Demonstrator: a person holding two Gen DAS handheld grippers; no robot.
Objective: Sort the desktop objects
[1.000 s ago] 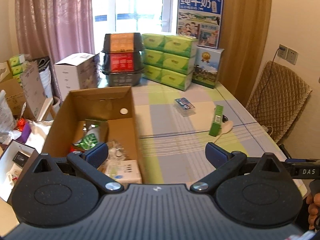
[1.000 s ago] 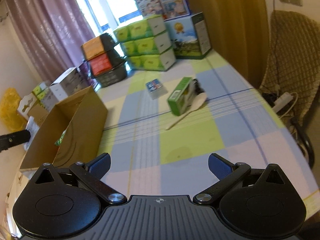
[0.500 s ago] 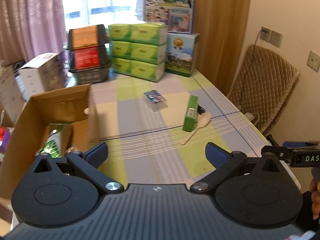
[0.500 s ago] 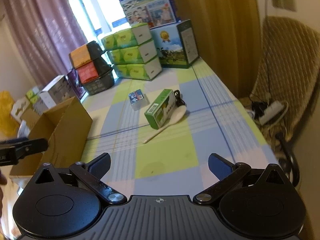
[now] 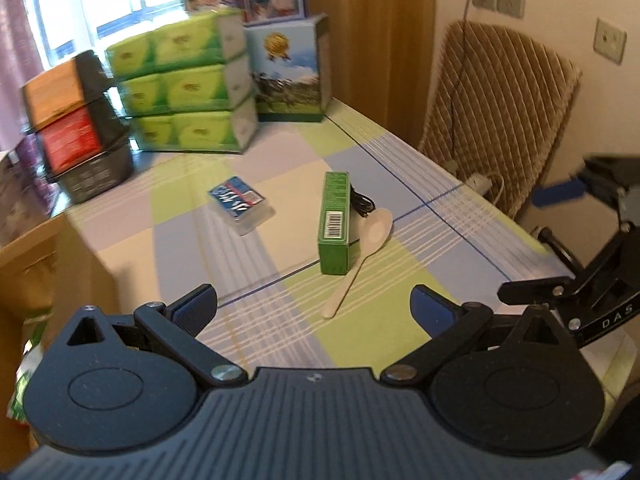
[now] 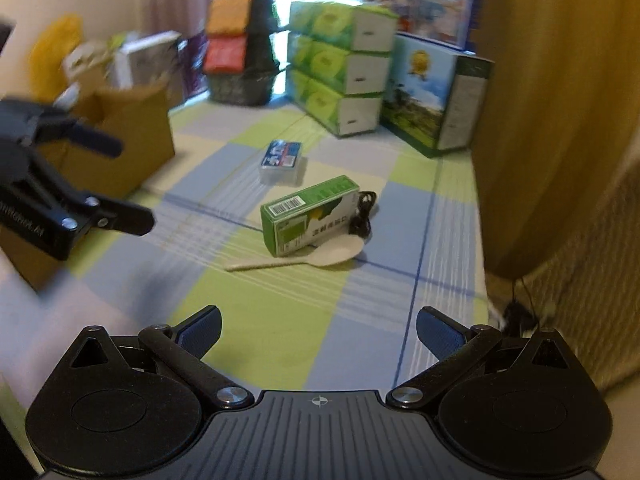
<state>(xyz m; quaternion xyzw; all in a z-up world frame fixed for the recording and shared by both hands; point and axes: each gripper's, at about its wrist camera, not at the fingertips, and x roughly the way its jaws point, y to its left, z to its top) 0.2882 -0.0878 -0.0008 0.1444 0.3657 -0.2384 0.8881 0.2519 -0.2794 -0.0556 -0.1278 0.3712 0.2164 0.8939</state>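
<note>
Left wrist view is showing the left tool [image 5: 314,306] hanging over the desk [image 5: 460,216] with its jaws apart and nothing between them. The right tool [image 6: 318,330] is also standing apart and empty. A green box [image 5: 335,226] is lying near the middle of the desk, with a white spoon [image 5: 362,256] touching its side and a black cable [image 5: 362,204] just behind. A small clear case [image 5: 240,204] is lying apart from them. The green box is probably light and stiff, so its long sides are offering the best hold; the spoon is looking thin and slippery. A cardboard box [image 6: 132,136] is standing at the left edge; its contents are not showing clearly.
</note>
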